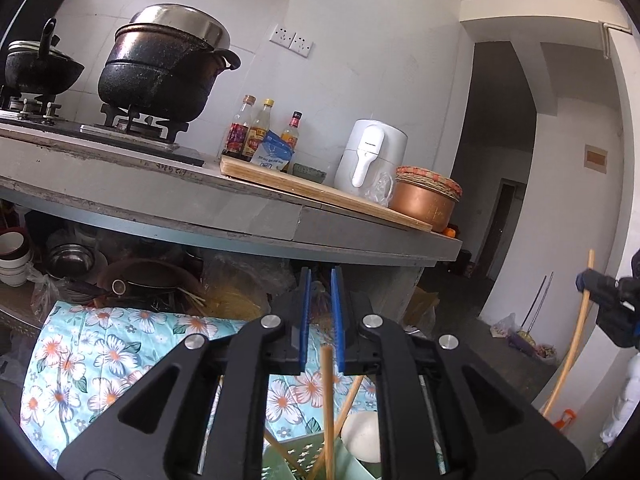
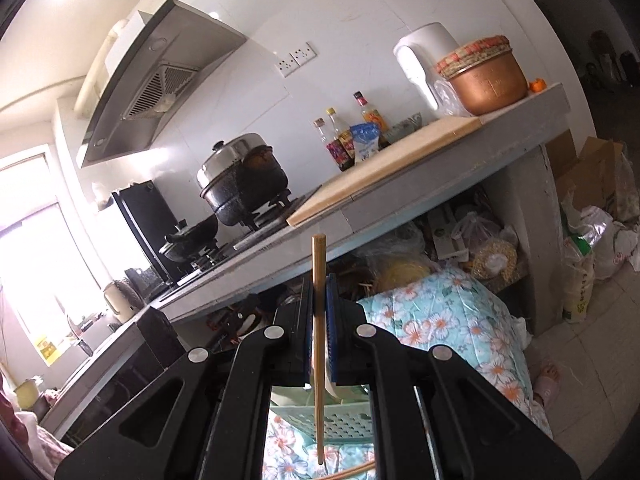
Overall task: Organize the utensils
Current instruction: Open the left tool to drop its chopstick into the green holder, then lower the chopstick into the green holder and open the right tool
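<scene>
Right gripper (image 2: 319,300): jaws clamped on one wooden chopstick (image 2: 319,344), upright, top end poking above the pads, lower end hanging over the pale green perforated basket (image 2: 344,420) at frame bottom. In the left wrist view it shows at the right edge.

Left gripper (image 1: 321,300): blue pads slightly apart, nothing between them. Below it, more chopsticks (image 1: 328,412) and a white spoon (image 1: 362,436) stand in the basket, bottom centre. Basket sits on floral cloth (image 1: 100,360), in front of the grey bench (image 1: 240,216).
</scene>
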A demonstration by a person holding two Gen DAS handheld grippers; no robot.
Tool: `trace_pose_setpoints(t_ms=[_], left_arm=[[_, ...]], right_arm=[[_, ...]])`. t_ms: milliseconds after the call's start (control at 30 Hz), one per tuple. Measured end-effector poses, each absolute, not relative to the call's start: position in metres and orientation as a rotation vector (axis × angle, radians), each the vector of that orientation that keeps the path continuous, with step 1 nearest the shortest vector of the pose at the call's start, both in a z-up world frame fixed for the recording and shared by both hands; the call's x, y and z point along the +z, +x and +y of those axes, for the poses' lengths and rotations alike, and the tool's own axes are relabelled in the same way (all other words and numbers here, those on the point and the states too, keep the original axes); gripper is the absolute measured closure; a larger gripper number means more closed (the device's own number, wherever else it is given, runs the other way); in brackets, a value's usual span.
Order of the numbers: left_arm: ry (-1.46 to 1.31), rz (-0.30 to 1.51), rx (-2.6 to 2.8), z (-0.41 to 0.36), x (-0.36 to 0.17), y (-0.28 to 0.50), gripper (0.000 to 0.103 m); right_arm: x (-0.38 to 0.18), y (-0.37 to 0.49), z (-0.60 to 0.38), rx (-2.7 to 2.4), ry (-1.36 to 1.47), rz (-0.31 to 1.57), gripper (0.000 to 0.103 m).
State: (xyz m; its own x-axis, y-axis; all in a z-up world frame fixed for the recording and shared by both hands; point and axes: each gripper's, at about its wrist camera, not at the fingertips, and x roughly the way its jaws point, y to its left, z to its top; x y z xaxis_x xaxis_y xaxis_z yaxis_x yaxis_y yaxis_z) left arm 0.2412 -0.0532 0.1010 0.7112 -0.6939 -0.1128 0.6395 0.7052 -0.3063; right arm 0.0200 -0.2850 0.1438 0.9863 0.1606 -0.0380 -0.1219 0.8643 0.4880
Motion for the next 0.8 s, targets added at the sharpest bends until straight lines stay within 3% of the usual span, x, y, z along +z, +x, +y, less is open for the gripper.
trace_pose_setpoints(t_ms=[133, 533, 800], left_arm=[[-0.250, 0.227, -0.741, -0.044, 0.102, 0.233, 0.084], [-0.193, 0.279, -0.758, -0.003, 0.092, 0.185, 0.049], [-0.082, 0.331, -0.790, 0.012, 0.068, 0.154, 0.043]], right_arm=[[0.160, 0.033, -0.281, 0.188, 0.505, 0.056, 0.097], [0.179, 0.094, -0.246, 0.198, 0.350, 0.061, 0.097], [0.154, 0.141, -0.212, 0.185, 0.176, 0.187, 0.096]])
